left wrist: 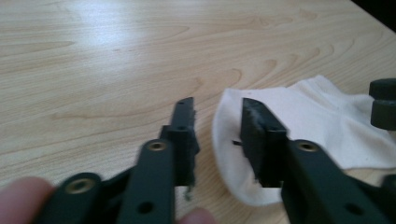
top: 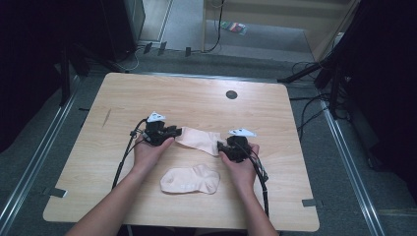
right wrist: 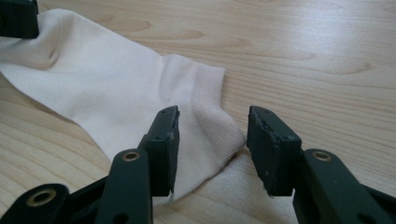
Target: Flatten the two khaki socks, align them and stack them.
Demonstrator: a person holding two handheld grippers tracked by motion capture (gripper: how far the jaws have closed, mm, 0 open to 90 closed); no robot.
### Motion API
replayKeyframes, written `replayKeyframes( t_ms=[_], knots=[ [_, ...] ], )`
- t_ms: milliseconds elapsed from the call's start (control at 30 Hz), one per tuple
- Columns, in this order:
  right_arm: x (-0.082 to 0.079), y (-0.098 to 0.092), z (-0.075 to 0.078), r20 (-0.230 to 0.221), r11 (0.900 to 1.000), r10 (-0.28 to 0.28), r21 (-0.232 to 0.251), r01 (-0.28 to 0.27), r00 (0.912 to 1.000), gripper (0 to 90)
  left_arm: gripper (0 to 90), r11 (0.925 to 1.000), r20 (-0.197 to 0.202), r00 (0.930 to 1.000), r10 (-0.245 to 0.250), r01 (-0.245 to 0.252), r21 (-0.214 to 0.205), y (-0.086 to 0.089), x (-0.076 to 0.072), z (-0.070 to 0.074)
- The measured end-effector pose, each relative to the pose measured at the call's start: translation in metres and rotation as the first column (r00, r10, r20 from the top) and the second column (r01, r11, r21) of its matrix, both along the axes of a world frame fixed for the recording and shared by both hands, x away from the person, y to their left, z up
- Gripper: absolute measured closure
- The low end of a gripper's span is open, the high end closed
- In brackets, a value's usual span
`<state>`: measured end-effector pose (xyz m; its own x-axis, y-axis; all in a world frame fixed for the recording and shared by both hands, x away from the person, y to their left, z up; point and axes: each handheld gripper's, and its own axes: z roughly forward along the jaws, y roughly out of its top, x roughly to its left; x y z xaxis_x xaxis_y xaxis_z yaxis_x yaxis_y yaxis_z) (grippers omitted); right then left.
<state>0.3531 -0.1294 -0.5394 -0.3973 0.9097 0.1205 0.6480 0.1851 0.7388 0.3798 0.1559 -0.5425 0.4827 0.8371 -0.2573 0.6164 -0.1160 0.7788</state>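
A pale cream sock (top: pixel 199 140) lies flat on the wooden table (top: pixel 196 98), stretched between my two grippers. My left gripper (top: pixel 178 131) points right at its rounded end. In the left gripper view the left gripper (left wrist: pixel 219 126) is open, and the sock's edge (left wrist: pixel 317 126) lies on the table under the right-hand jaw without being pinched. My right gripper (top: pixel 220 146) points left at the ribbed cuff. In the right gripper view the right gripper (right wrist: pixel 212 140) is open, with the cuff of the sock (right wrist: pixel 107 88) lying loose between the jaws.
A second cream sock (top: pixel 191 180) lies nearer the front edge, between the person's forearms. A dark round grommet (top: pixel 231 94) sits in the table top at the back. Cables trail from both grippers toward the front edge.
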Motion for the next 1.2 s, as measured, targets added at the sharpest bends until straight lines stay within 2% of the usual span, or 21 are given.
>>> replayKeyframes(
  t_ms=[33,67,100,167,200,233,267,300,367,500,533,633,767,967,1200],
  knots=[
    [0.0,0.001,-0.001,-0.003,1.0,-0.001,-0.007,0.001,1.0,56.8,83.7,0.9995,0.0,1.0,0.003,-0.003,0.032,-0.001,-0.001,0.0],
    [-0.001,0.002,-0.002,0.0,0.9999,0.0,-0.017,0.0,1.0,58.3,90.0,0.9991,-0.003,1.0,0.0,0.0,0.043,-0.001,-0.002,0.001],
    [-0.001,0.003,-0.002,0.0,0.9997,0.0,-0.024,0.0,1.0,59.9,90.0,0.9991,-0.011,0.9999,-0.01,0.011,0.042,-0.001,-0.002,0.001],
    [-0.004,0.005,-0.006,0.034,0.9983,-0.005,-0.058,0.007,0.9994,66.3,90.0,0.9979,-0.011,0.9994,-0.032,0.032,0.056,-0.001,-0.005,0.003],
    [-0.004,0.005,-0.006,0.034,0.9983,-0.005,-0.058,0.007,0.9994,66.3,90.0,0.9979,-0.011,0.9994,-0.032,0.032,0.056,-0.001,-0.005,0.003],
    [-0.005,0.005,-0.006,0.036,0.9982,-0.01,-0.06,0.012,0.9993,70.2,90.0,0.9984,-0.005,0.9995,-0.032,0.032,0.047,0.0,-0.008,0.004],
    [-0.006,0.003,-0.007,0.043,0.9986,0.001,-0.053,0.001,0.9991,79.6,90.0,0.9985,-0.003,0.9995,-0.033,0.033,0.043,0.001,-0.009,0.005],
    [-0.006,0.002,-0.007,0.044,0.9988,0.009,-0.048,-0.006,0.999,82.8,90.0,0.9988,0.004,0.9996,-0.029,0.029,0.041,0.001,-0.011,0.006],
    [-0.006,0.001,-0.006,0.045,0.9984,0.012,-0.056,-0.01,0.9989,85.2,90.0,0.9994,0.015,0.9997,-0.022,0.021,0.028,0.005,-0.017,0.008],
    [-0.007,0.0,-0.005,0.043,0.9984,0.021,-0.053,-0.019,0.9989,86.3,90.0,0.9996,0.025,0.9996,-0.015,0.015,0.023,0.009,-0.023,0.009],
    [-0.007,-0.002,-0.003,0.042,0.9992,0.025,-0.033,-0.024,0.9988,86.5,90.0,0.9999,0.031,0.9995,-0.011,0.011,0.011,0.013,-0.026,0.01],
    [-0.007,-0.005,0.0,0.047,0.9995,0.027,-0.019,-0.026,0.9986,86.6,90.0,0.9999,0.04,0.9991,-0.012,0.012,0.002,0.016,-0.029,0.012],
    [-0.01,-0.007,0.008,0.062,0.9993,0.036,0.004,-0.037,0.9974,86.7,90.0,0.9985,0.055,0.9984,-0.012,0.014,-0.052,0.022,-0.036,0.019],
    [-0.018,-0.007,0.019,0.081,0.998,0.059,0.018,-0.06,0.995,86.6,90.0,0.9988,0.097,0.9951,-0.017,0.021,-0.045,0.026,-0.049,0.03],
    [-0.029,-0.008,0.032,0.096,0.9949,0.09,0.036,-0.094,0.9913,86.6,90.0,0.9973,0.106,0.994,-0.028,0.035,-0.065,0.034,-0.069,0.035]
  ],
)
